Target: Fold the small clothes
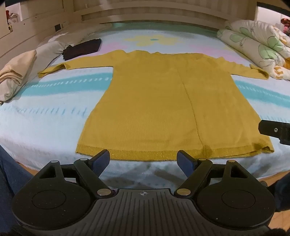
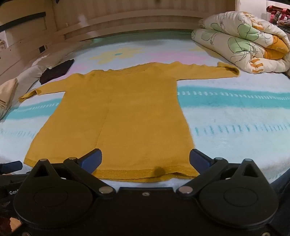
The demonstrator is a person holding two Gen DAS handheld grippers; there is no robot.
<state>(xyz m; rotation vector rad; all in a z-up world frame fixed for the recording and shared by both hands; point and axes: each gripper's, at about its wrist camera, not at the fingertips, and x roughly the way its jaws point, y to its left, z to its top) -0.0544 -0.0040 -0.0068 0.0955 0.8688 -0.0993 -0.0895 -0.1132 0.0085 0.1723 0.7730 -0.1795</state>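
A mustard-yellow long-sleeved knit top (image 1: 155, 101) lies flat on the bed, hem toward me, both sleeves spread out sideways. It also shows in the right wrist view (image 2: 119, 116). My left gripper (image 1: 144, 159) is open and empty, just short of the hem near its middle. My right gripper (image 2: 145, 159) is open and empty, its fingers over the hem near the top's right corner. Part of the right gripper (image 1: 275, 130) shows at the right edge of the left wrist view, over the top's right side.
The bed has a pale blue patterned sheet (image 1: 45, 116). A rolled floral duvet (image 2: 244, 40) lies at the back right. A folded dark garment (image 1: 83, 48) and beige pillows (image 1: 16, 72) lie at the left. A wooden headboard (image 2: 126, 16) runs along the back.
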